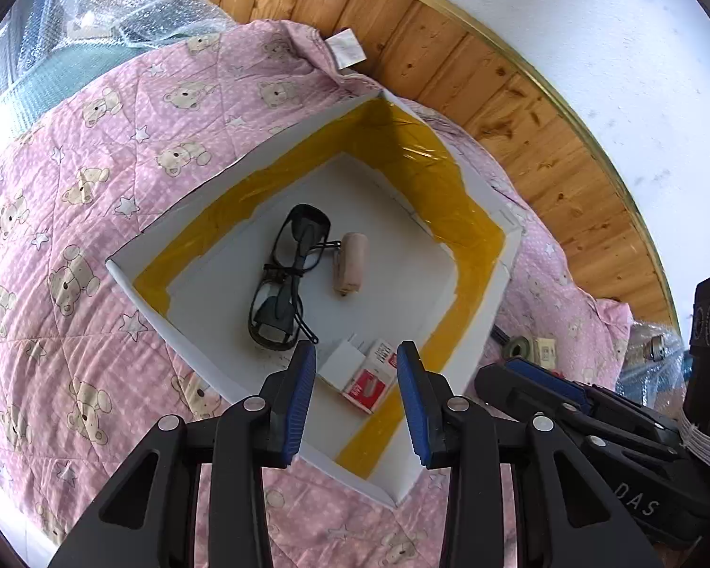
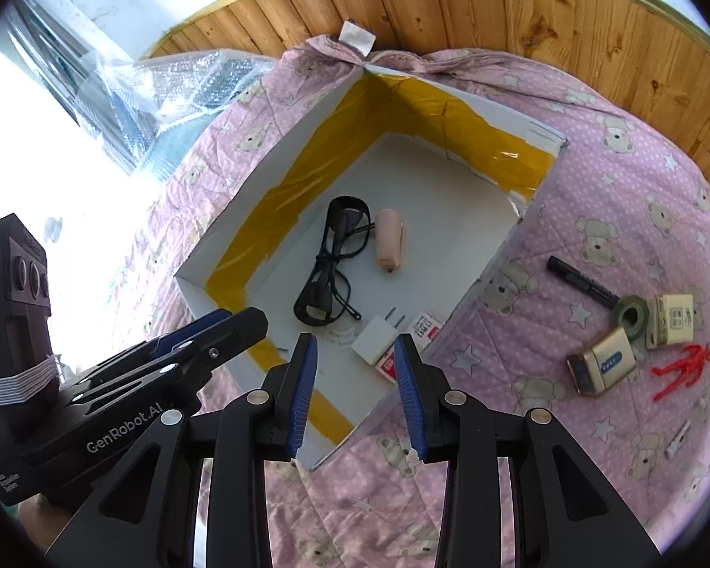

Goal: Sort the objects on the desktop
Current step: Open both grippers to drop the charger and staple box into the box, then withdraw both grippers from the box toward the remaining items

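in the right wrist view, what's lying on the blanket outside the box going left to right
black pen → gold case with the blue logo → tape roll → gold box → red figure

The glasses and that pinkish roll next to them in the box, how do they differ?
The glasses are black, thin-framed, see-through and folded flat; the pinkish roll is pale, solid and cylindrical. The glasses stretch much longer than the short, stubby roll. Both lie side by side on the floor of the white box.

Black claws (image 1: 356, 364) (image 2: 355, 355), blue pads (GenRobot.AI mark)
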### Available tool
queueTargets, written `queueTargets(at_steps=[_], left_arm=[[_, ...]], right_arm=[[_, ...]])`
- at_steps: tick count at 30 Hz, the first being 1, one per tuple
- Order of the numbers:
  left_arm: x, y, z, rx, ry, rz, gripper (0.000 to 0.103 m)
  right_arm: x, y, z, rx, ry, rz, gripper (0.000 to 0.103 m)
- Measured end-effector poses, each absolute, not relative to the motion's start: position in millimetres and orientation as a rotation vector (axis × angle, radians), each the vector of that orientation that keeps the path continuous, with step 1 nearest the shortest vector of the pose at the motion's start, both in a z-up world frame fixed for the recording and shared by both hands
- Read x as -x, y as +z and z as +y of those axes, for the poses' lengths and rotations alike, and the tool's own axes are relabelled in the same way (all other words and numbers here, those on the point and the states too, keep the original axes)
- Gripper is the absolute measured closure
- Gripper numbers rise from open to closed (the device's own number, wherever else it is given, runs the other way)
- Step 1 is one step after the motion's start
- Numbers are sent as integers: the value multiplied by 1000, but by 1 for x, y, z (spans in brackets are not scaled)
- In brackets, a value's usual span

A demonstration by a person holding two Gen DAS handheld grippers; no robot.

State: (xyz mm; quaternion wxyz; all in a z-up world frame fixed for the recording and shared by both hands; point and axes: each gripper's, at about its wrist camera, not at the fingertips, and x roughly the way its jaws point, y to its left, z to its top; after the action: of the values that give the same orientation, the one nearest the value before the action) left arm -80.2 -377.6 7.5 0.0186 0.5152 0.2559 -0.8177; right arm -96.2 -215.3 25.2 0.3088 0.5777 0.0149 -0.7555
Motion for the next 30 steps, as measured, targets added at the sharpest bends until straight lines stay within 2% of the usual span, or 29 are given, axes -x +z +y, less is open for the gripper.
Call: queueTargets(at_steps=[14,30], left_arm=[[57,34,-360,-1587,-2610,747,66],[38,47,-325,-1639,-2675,672,66]], right_arm=[[67,43,-197,-1500,-2030,-8,66],[39,35,-155,-1529,-2054,-67,66]])
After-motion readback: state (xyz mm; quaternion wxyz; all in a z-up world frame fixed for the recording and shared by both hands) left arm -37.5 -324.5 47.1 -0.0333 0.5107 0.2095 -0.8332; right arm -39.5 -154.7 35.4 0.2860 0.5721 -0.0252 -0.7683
